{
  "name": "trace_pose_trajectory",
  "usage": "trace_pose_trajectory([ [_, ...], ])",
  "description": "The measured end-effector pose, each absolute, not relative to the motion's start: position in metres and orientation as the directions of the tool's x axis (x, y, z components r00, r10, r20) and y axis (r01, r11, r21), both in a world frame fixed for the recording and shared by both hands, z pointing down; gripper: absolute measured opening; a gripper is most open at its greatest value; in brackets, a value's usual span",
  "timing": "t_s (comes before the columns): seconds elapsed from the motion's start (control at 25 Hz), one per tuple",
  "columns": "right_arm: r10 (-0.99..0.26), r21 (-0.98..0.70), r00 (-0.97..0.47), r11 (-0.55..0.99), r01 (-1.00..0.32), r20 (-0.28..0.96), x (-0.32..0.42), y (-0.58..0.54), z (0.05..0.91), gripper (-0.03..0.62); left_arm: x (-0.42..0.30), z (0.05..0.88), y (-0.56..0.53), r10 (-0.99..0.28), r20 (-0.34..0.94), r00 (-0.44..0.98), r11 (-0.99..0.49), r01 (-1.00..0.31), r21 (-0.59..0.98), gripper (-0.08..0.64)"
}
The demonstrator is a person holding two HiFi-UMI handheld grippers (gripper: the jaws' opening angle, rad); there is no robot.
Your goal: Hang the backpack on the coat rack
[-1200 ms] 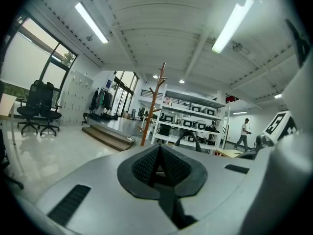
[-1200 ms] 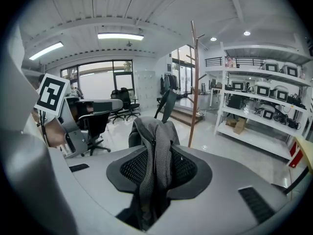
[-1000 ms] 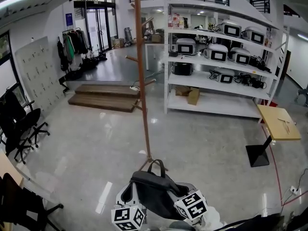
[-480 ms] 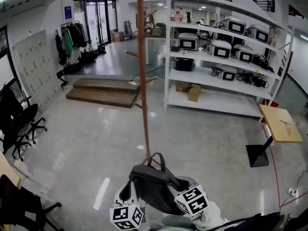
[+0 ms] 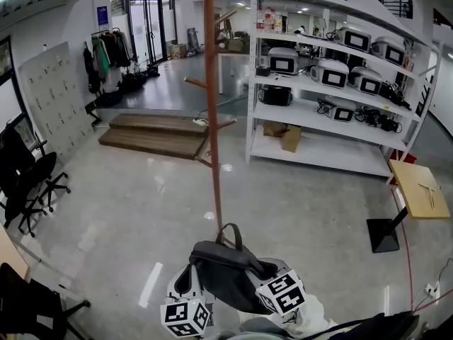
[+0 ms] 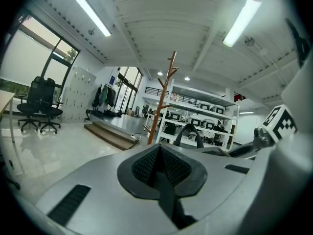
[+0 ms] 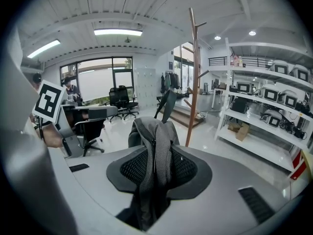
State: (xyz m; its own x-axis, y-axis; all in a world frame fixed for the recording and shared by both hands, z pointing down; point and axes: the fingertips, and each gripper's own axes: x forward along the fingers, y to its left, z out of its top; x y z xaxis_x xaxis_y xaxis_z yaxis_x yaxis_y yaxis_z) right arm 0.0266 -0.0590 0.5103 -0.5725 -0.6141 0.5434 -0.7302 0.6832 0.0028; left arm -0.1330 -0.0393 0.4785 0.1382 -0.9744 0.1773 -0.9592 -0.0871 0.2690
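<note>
The dark grey backpack point(image 5: 225, 275) hangs between my two grippers low in the head view, its top loop handle point(image 5: 231, 234) standing upright. My left gripper point(image 5: 185, 289) is shut on a thin dark strap of the backpack point(image 6: 166, 195) at its left side. On the right side, my right gripper point(image 5: 272, 278) is shut on a fold of the backpack's grey fabric point(image 7: 154, 146). The coat rack point(image 5: 211, 112), a tall brown wooden pole with short pegs, stands just beyond the backpack. The same coat rack point(image 7: 194, 77) rises ahead and slightly right in the right gripper view.
White shelving point(image 5: 325, 119) with several devices stands right of the rack. Wooden steps point(image 5: 156, 137) lie behind it. Black office chairs point(image 5: 28, 183) are at the left, a small wooden-topped table point(image 5: 421, 190) at the right. Glossy floor lies between.
Both grippers have carried the backpack forward toward the coat rack. The pole now looks closer and its foot is hidden behind the backpack's handle.
</note>
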Motion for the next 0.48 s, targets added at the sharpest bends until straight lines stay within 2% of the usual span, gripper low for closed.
trace_pose_trajectory([
  [0.48,-0.563,-0.012,-0.619,0.734,-0.679,0.548,0.016,-0.127,0.504,0.115,-0.133,0.468,-0.109,-0.979,0.174,0.105,-0.058,-0.965,0.256,0.002],
])
